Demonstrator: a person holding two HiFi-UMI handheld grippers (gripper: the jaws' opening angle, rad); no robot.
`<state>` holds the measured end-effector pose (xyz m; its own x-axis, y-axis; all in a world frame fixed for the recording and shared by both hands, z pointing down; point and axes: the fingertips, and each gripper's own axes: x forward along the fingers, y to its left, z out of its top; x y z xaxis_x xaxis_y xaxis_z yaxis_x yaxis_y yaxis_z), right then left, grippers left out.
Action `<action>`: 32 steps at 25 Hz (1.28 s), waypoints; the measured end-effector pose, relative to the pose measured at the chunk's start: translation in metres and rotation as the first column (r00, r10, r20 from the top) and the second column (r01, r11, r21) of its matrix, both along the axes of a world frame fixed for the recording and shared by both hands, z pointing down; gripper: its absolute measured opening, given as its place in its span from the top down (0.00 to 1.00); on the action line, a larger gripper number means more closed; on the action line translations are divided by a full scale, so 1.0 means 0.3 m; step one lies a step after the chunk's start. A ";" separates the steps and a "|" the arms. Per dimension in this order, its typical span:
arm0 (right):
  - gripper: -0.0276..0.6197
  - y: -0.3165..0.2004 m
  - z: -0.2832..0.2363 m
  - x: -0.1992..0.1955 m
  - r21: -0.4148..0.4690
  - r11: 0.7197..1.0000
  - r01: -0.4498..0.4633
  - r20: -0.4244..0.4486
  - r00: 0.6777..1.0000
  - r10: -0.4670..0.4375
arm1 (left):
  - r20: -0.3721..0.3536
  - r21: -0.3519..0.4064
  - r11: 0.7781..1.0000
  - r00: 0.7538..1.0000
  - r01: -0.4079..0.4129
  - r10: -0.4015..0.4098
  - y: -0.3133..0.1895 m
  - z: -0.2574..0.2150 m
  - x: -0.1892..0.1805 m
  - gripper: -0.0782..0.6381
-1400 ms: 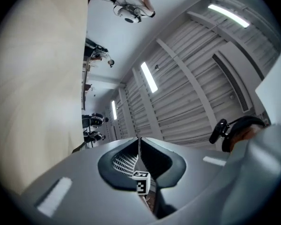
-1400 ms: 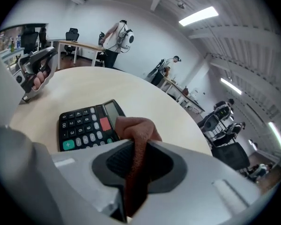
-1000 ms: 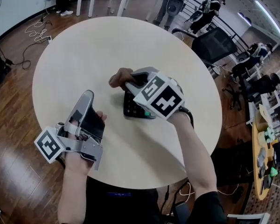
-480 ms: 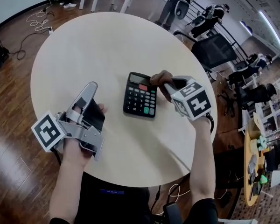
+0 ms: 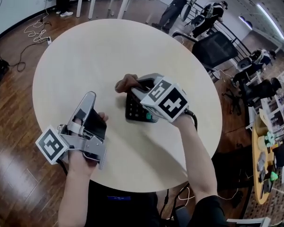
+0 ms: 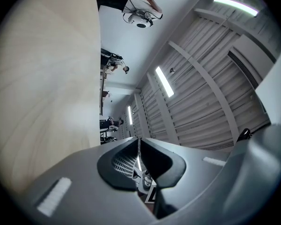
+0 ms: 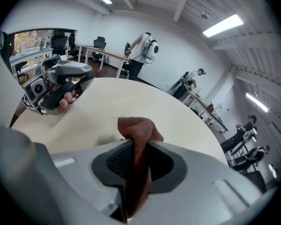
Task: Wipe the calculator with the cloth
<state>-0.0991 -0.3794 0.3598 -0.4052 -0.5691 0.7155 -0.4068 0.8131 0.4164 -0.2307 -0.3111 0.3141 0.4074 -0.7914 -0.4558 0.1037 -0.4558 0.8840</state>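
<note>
Your right gripper (image 5: 134, 86) has its jaws clamped on a thin fold of the brown cloth (image 5: 125, 83), and the bunched end sticks out past the tips. It sits over the calculator (image 5: 136, 112) at the centre of the head view, on the round table (image 5: 85, 56). Your left gripper (image 5: 89, 97) is at lower left, well apart from the calculator, with its jaws pressed together on nothing and its nose tilted up off the tabletop. Risk one: nothing braces the calculator, so a sideways stroke may simply slide it across the smooth top rather than clean it. Risk two: only a narrow pinch holds the cloth, so drag on the keys could pull it free. Risk three: if the cloth folds back, the hard jaw tips may press or scrape the keys. Hidden: the marker cube (image 5: 166, 100) and the gripper body cover most of the calculator. Only a lower-left strip of keys and a green key (image 5: 148, 116) show; the display does not. You cannot tell whether cloth and calculator touch. The right gripper view shows cloth and table only. The left gripper view shows the ceiling (image 6: 201, 78) and a strip of the table.
</note>
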 end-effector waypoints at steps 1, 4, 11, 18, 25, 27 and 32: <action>0.85 -0.004 -0.006 0.040 -0.003 1.000 -0.029 0.001 1.000 0.029 | 0.003 0.002 1.000 1.000 0.000 0.000 0.001 -0.002 -0.001 0.89; 0.85 -0.014 -0.001 0.203 -0.022 0.991 -0.135 -0.016 0.991 0.135 | 0.001 0.004 1.000 1.000 0.002 -0.002 0.000 -0.001 -0.005 0.89; 0.85 -0.015 -0.053 0.378 0.069 0.962 -0.265 -0.055 0.962 0.269 | -0.004 0.009 1.000 1.000 -0.004 0.004 -0.002 0.002 -0.011 0.89; 0.85 -0.006 -0.025 0.022 0.064 0.998 0.013 -0.033 0.999 -0.011 | -0.034 0.012 1.000 0.999 0.002 -0.002 -0.006 0.003 -0.002 0.89; 0.85 -0.031 -0.010 0.388 0.036 0.970 -0.241 -0.070 0.968 0.243 | -0.020 0.011 1.000 1.000 -0.003 0.003 0.004 -0.007 -0.009 0.89; 0.85 -0.034 -0.019 0.505 0.064 0.942 -0.330 -0.104 0.936 0.335 | -0.021 0.015 1.000 1.000 -0.004 0.004 0.004 -0.007 -0.009 0.89; 0.85 0.002 -0.091 0.345 0.110 0.974 -0.199 -0.033 0.979 0.204 | -0.033 0.022 1.000 0.999 -0.006 0.007 0.005 -0.009 -0.009 0.89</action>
